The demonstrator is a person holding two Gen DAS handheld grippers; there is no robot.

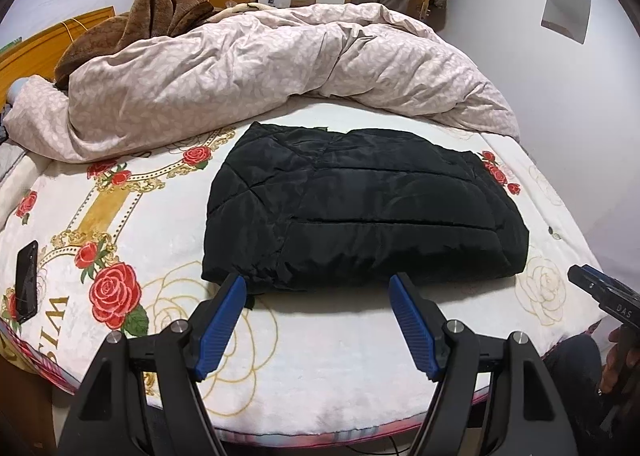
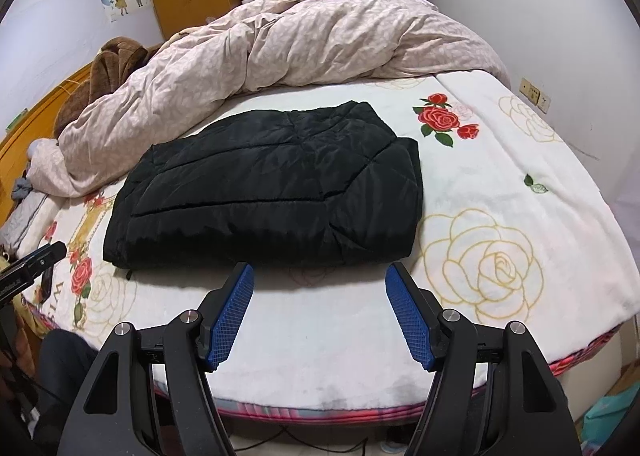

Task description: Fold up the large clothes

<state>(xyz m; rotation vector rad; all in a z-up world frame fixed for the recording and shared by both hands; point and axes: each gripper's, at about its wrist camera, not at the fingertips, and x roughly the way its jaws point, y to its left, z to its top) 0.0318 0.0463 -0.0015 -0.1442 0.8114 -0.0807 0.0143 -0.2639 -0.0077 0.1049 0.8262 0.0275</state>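
grippers: left gripper and right gripper both released, gripping nothing
jacket: one black jacket, folded, just beyond
left view only: one phone, far left

The folded jacket lies on the bed, in the middle, in front of me. Behind it, the quilt is heaped across the far side, and a blanket sits at its left end. A phone lies on the bed, well left of the jacket. My left gripper and right gripper hang before the jacket's near edge, not touching it.
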